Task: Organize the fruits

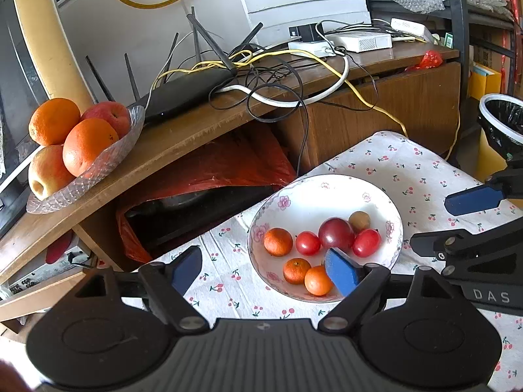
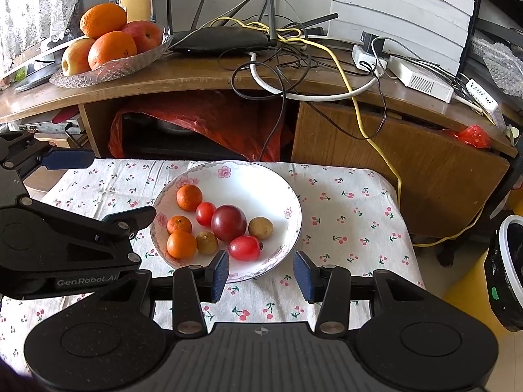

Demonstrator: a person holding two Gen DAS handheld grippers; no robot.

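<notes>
A white flowered bowl (image 2: 255,176) sits on the cherry-print cloth and holds three small oranges (image 2: 189,197), two red tomatoes (image 2: 244,248), a dark plum (image 2: 228,222) and two brown fruits (image 2: 260,227). The bowl also shows in the left wrist view (image 1: 327,189). A glass dish (image 2: 108,72) on the wooden desk holds large oranges and apples. My right gripper (image 2: 261,276) is open and empty at the bowl's near rim. My left gripper (image 1: 264,272) is open and empty, its right finger over the bowl's near edge.
The wooden desk (image 2: 202,78) behind carries a black router (image 2: 222,40), tangled cables and white boxes (image 2: 421,78). A red bag (image 2: 202,121) fills the shelf below. A bin with a black liner (image 2: 510,261) stands at the right.
</notes>
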